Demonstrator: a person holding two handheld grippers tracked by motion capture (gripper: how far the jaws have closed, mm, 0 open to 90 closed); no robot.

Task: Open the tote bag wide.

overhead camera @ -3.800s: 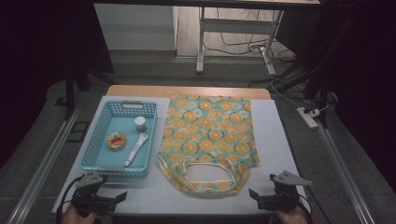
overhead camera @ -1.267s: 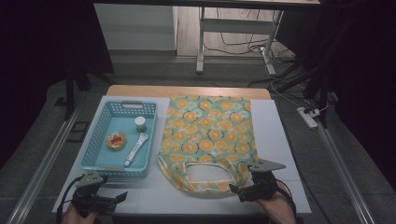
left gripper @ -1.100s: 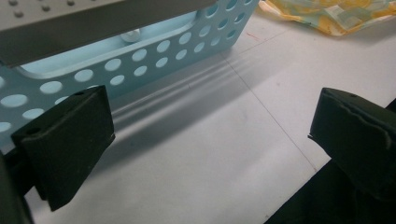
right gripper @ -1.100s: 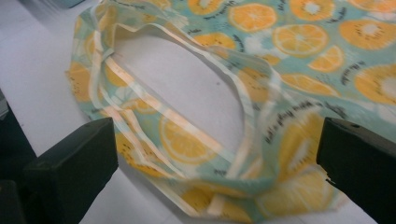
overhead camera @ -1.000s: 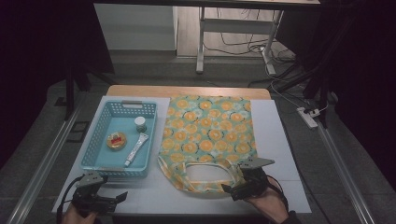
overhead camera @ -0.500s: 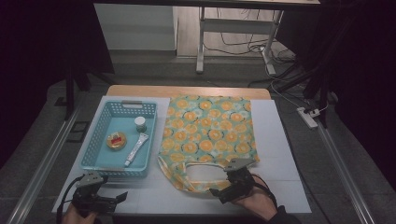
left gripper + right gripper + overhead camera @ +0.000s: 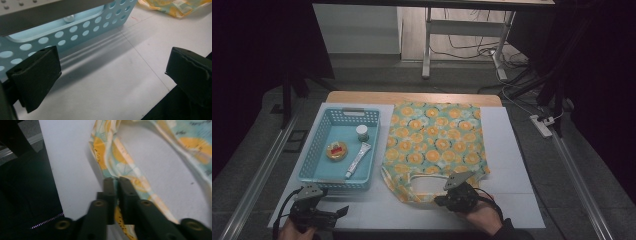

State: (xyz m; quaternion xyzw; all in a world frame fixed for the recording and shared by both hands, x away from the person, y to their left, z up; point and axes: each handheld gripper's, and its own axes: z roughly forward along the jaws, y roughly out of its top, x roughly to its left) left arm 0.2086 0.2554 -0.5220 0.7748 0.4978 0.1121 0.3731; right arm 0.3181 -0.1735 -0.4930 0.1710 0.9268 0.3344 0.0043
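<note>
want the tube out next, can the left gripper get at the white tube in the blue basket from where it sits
Probably yes: the left gripper is open just outside the blue basket, the basket is open-topped, and nothing covers the white tube; it must clear the near wall.

hand-held gripper (image 7: 115, 182) clamps bag handle (image 7: 130, 170)

Basket's (image 7: 340, 150) small round item (image 7: 336, 150) too small to identify; bag handle (image 7: 120, 152) blurred, partly behind gripper jaws.

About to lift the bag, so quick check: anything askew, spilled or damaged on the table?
Nothing stands out. The orange-print bag lies flat, the right gripper clamped on its handle. The tube, jar and round tin sit inside the blue basket.
</note>
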